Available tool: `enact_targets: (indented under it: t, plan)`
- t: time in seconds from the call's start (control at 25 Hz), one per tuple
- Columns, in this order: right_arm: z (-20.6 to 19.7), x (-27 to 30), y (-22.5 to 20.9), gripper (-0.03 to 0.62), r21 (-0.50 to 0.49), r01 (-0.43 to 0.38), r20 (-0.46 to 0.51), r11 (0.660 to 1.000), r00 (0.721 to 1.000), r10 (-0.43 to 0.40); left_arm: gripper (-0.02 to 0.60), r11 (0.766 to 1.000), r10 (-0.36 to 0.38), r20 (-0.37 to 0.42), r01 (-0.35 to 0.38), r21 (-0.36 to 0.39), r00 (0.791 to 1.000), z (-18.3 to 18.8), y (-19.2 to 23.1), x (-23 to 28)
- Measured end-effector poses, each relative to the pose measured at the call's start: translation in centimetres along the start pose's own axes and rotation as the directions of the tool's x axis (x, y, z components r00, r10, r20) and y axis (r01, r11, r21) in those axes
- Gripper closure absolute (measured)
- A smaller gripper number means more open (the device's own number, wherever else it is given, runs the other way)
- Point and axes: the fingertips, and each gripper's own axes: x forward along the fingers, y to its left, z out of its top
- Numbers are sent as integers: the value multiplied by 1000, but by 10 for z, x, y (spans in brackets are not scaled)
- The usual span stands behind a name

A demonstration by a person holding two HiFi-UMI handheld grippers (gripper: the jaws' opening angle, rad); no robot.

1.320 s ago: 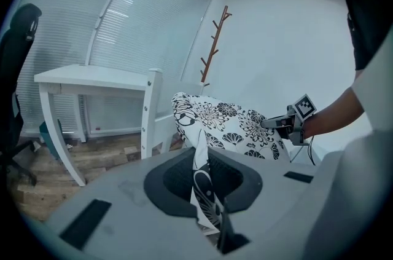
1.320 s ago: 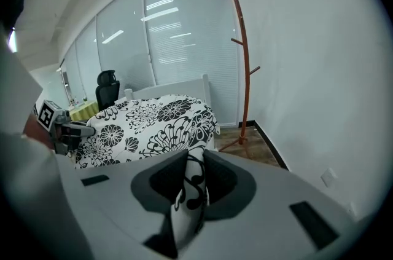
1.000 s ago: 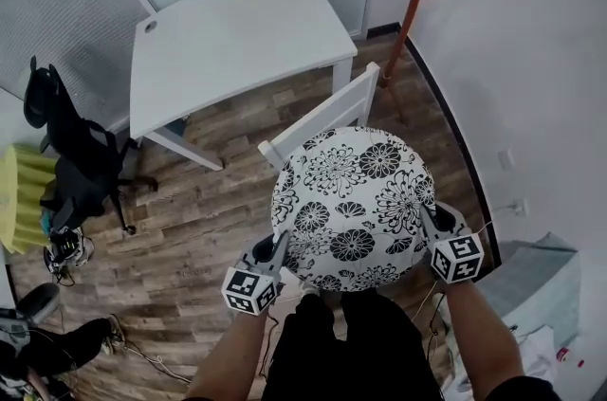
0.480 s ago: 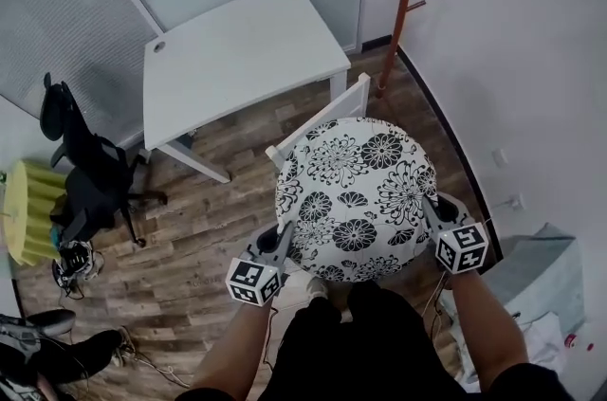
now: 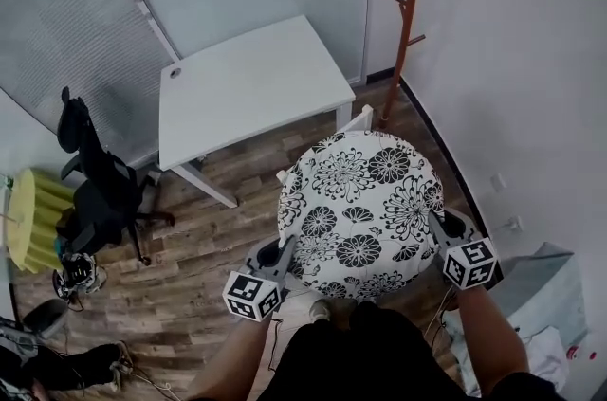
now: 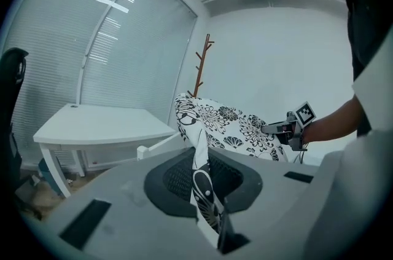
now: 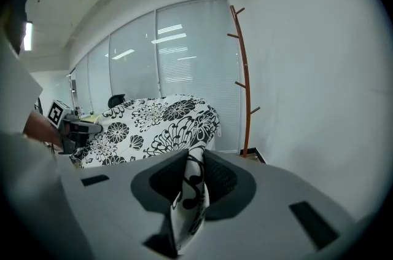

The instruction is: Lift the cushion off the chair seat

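A round white cushion with black flowers (image 5: 362, 209) hangs in the air between both grippers, well above the white chair (image 5: 362, 118), whose back shows just past its far edge. My left gripper (image 5: 282, 247) is shut on the cushion's left rim; its fabric (image 6: 202, 176) is pinched between the jaws in the left gripper view. My right gripper (image 5: 438, 227) is shut on the right rim, and the right gripper view shows a fold of the cushion (image 7: 191, 185) clamped between its jaws. The chair seat is hidden under the cushion.
A white desk (image 5: 248, 91) stands beyond the chair. An orange-brown coat stand (image 5: 404, 20) rises by the right wall. A black office chair (image 5: 100, 191) and a yellow object (image 5: 28, 219) sit at the left on the wood floor. The person's legs (image 5: 360, 352) are below the cushion.
The cushion, held by both grippers, has risen toward the camera; the chair back, plain a second ago, is now mostly hidden behind the cushion. The view has tilted up toward the window.
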Motion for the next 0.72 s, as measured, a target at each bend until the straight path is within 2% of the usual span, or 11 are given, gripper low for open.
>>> enact_targets:
  t: [0.24, 0.48, 0.6, 0.72]
  plan:
    - [12, -15, 8, 526, 29, -12, 48, 999, 999, 11, 554, 998, -21, 31, 19, 65, 999, 21, -4, -11]
    - [50, -40, 19, 526, -2, -31, 133, 1000, 991, 31, 552, 992, -39, 71, 30, 119, 997, 47, -6, -28]
    - [51, -41, 18, 526, -31, -53, 184, 998, 981, 58, 552, 992, -29, 94, 17, 123, 995, 44, -5, -25]
    - [27, -23, 6, 526, -29, -74, 223, 997, 972, 78, 552, 990, -25, 95, 12, 137, 995, 24, 3, -10]
